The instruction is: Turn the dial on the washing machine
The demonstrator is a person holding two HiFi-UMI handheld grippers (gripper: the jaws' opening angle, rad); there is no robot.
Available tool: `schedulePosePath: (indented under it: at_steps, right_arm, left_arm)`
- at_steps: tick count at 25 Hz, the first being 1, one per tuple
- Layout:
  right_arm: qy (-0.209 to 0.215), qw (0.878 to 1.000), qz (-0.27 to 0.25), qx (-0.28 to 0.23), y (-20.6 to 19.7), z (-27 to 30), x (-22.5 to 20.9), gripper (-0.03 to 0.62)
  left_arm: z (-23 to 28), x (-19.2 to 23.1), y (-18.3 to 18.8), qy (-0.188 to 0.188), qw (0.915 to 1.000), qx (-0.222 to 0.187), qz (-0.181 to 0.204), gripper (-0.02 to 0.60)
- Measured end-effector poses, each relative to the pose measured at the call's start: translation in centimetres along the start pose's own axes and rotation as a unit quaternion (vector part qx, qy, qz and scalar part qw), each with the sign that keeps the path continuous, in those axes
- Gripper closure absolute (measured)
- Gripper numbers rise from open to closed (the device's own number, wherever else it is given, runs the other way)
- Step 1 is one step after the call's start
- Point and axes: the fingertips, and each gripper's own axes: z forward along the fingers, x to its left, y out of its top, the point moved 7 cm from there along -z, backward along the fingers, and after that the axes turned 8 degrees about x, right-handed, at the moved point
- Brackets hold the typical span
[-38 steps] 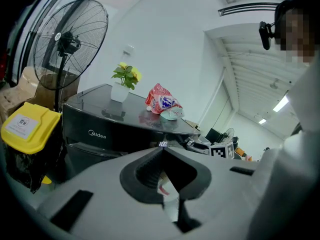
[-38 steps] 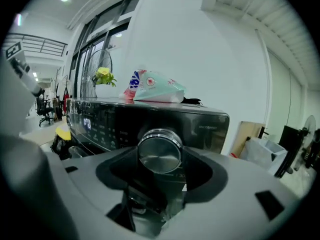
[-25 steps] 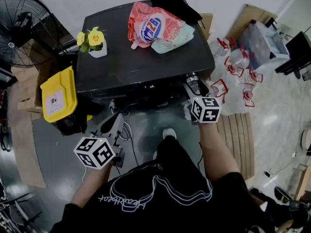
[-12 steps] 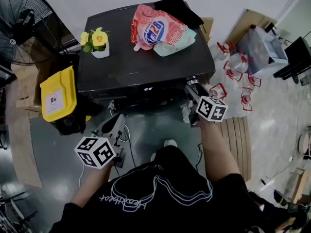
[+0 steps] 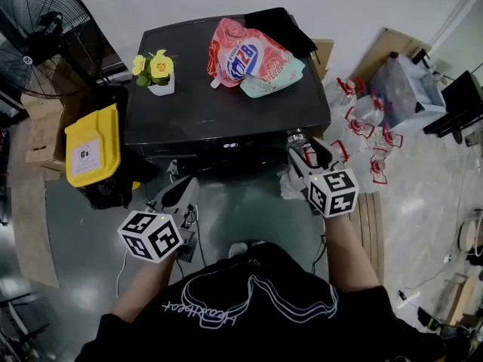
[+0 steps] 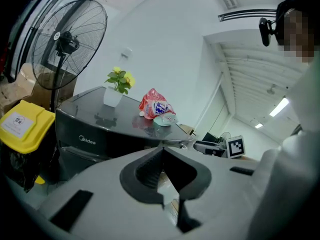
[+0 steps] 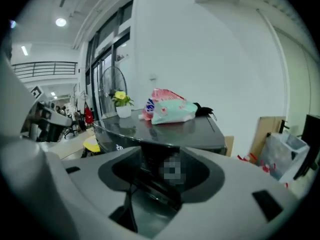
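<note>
Location of black glossy-topped washing machine [image 5: 219,111]: upper centre of head view, front edge turned toward the person. Small silvery round dial [image 5: 295,136] at right end of that front edge, a little right of frame centre. Right gripper [image 5: 303,146] immediately below the dial in the frame, tips close in front of it; contact not resolvable. Jaws apart, lately narrowing, nothing pressed between the pads; only the machine's dark front panel visible through the gap in the right gripper view. Left gripper [image 5: 183,188] lower left of centre, clear of the machine front, tips together, nothing held. On the machine top: white pot of yellow flowers [image 5: 158,74] at upper left; pink-and-red printed detergent pouch [image 5: 249,55] lying partly over a mint-green pouch [image 5: 273,83] at upper right; black cloth [image 5: 279,25] at the far right corner, touching the pouches. Yellow-lidded bin [image 5: 92,145] just left of the machine. Black standing fan [image 5: 41,40] in upper left of frame. Clear plastic bags with red print [image 5: 362,115] on the floor at right.
</note>
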Motion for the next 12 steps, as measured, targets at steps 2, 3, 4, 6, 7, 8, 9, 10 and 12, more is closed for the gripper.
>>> schedulePosePath:
  at_steps: [2,3,4,6,7,8,9,10,12]
  right_arm:
    - [0.033,0.999,-0.009,-0.018,1.4,-2.0,1.6,0.379]
    - [0.055,0.998,-0.005,-0.028,2.0,-2.9,2.4,0.395]
    - [0.077,0.996,0.002,-0.038,2.6,-3.8,3.1,0.408]
    - [0.112,0.992,0.012,-0.057,3.5,-5.6,4.2,0.458]
    - [0.124,0.99,0.013,-0.066,4.0,-6.5,4.7,0.522]
    - [0.134,0.988,0.011,-0.073,4.5,-7.5,5.0,0.572]
    - [0.143,0.987,0.007,-0.079,4.9,-8.4,5.3,0.589]
    - [0.151,0.985,0.002,-0.083,5.3,-9.3,5.6,0.589]
    - [0.162,0.983,-0.015,-0.09,5.9,-10.7,6.1,0.589]
  left_arm:
    - [0.0,-1.3,0.7,-0.009,0.9998,-0.006,0.015,0.577]
    - [0.0,-2.1,1.1,-0.013,0.9996,-0.01,0.022,0.577]
    - [0.0,-2.8,1.4,-0.018,0.9993,-0.013,0.029,0.577]
    - [-0.1,-4.6,2.1,-0.031,0.9985,-0.018,0.04,0.577]
    - [-0.1,-5.5,2.4,-0.041,0.9979,-0.019,0.046,0.577]
    - [-0.2,-6.6,2.7,-0.051,0.9972,-0.019,0.051,0.577]
    - [-0.3,-7.6,3.0,-0.062,0.9963,-0.02,0.057,0.577]
    - [-0.5,-8.6,3.4,-0.071,0.9953,-0.022,0.062,0.577]
    - [-1.1,-10.5,4.1,-0.085,0.9931,-0.029,0.075,0.577]
